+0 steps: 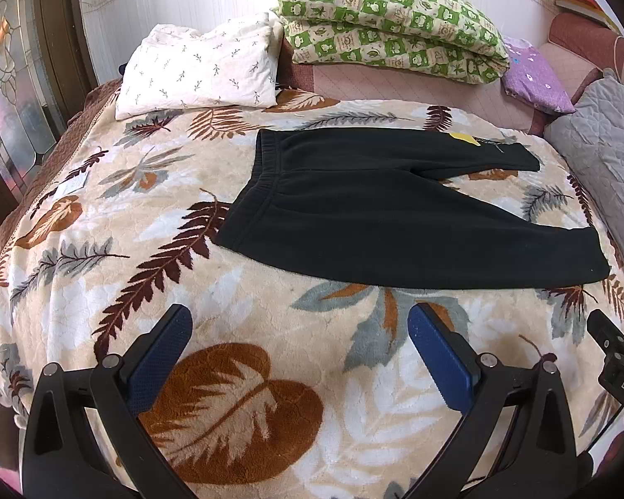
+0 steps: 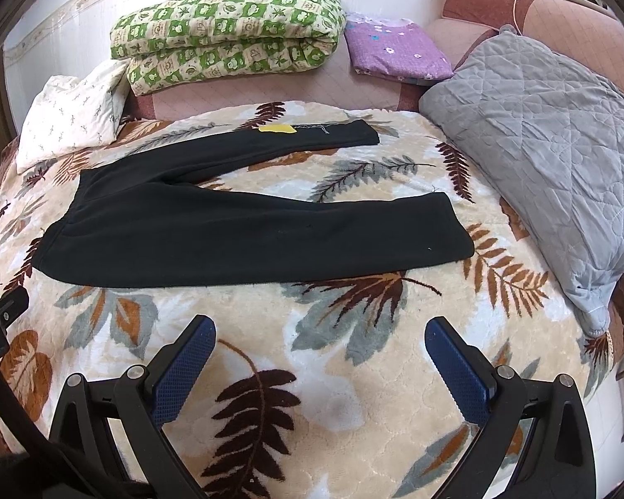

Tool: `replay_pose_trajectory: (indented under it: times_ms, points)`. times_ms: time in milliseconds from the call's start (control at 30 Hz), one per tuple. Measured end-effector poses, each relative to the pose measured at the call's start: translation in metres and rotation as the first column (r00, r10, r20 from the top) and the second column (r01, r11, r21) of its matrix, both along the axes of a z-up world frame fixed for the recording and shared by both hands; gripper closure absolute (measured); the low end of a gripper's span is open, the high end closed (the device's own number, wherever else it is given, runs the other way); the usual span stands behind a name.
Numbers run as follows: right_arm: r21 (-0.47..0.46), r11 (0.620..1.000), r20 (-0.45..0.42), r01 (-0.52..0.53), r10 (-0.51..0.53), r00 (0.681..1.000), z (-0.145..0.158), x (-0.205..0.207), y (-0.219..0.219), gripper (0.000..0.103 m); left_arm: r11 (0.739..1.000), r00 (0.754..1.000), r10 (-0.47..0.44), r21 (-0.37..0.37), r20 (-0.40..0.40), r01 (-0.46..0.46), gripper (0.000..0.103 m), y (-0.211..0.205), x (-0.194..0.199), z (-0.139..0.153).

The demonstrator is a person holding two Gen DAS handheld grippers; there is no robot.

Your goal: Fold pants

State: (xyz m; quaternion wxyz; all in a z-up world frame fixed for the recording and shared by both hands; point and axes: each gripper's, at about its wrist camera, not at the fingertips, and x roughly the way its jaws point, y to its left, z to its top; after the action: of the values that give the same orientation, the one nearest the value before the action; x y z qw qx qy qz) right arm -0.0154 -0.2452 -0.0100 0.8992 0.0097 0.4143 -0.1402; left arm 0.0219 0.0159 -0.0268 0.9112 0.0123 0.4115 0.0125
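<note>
Nearest my cameras, the left gripper (image 1: 299, 328) and right gripper (image 2: 320, 341) both hover over the leaf-print blanket (image 1: 270, 332) with jaws wide apart, holding nothing. Just beyond them the black pants (image 2: 245, 241) lie flat on the bed, long axis across my view: waistband (image 1: 249, 191) to my left, cuffs to my right, legs splayed in a V. I judge folding hasn't started; I'd pinch the near leg at waistband and cuff together, then carry it evenly onto the far leg.
</note>
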Motion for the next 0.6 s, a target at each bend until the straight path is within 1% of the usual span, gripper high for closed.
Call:
replay_pose_trajectory:
  times_ms: [433,600]
  points:
    - [0.011,1.0,-0.004,-0.014,0.014,1.0,0.0,0.002,0.002,0.002,1.0,1.0,0.001,0.007,-0.008,-0.001,0.0,-0.002,0.002,-0.002]
    - [0.043,0.996,-0.007,-0.072,0.073,0.997,0.006,0.011,-0.001,0.002,1.0,0.998,-0.009,0.017,-0.059,0.01,0.0,-0.001,0.019,0.005]
